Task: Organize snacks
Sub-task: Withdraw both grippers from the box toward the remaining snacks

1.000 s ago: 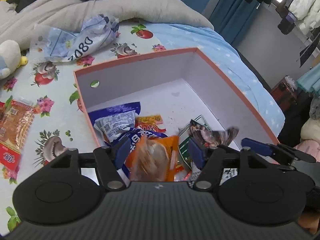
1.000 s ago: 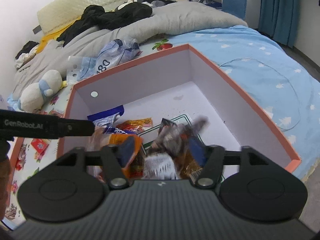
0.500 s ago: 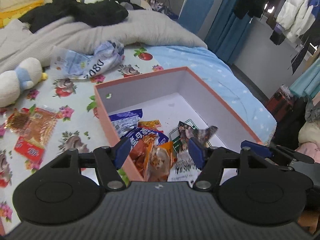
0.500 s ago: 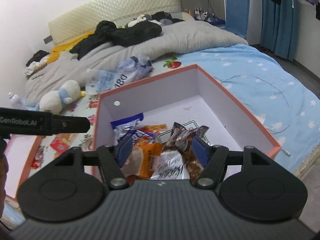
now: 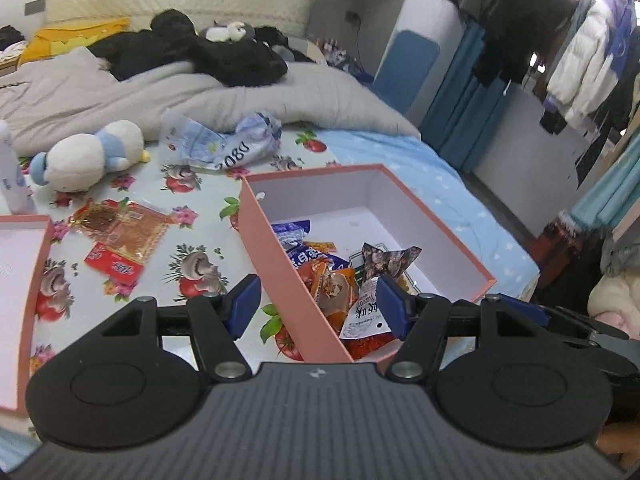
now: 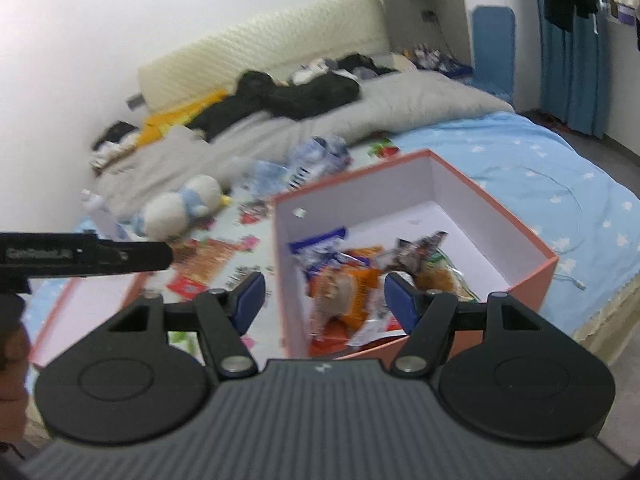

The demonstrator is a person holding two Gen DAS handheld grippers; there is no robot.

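A pink box point(image 5: 276, 276) with a white inside stands on the bed. Several snack packets point(image 5: 336, 284) lie heaped in its near left corner, with a dark crumpled packet point(image 5: 390, 258) on top. My left gripper point(image 5: 318, 306) hangs open above the box's near corner, with nothing between its blue pads. The blurred right wrist view shows the same box point(image 6: 460, 216) and snack heap point(image 6: 352, 280). My right gripper point(image 6: 324, 300) is open and empty, back from the box's near edge. An orange and red snack packet point(image 5: 120, 236) lies on the flowered sheet to the left.
A second pink tray or lid point(image 5: 36, 276) lies at the left edge. A plush toy point(image 5: 88, 156), a crumpled blue and white bag point(image 5: 224, 144) and a white bottle point(image 5: 12, 176) lie behind. A grey quilt point(image 5: 160, 96) and dark clothes cover the far bed.
Both grippers have drawn back and up from inside the box, jaws unchanged. The snack packets have stayed in the box, and more of the bed shows.
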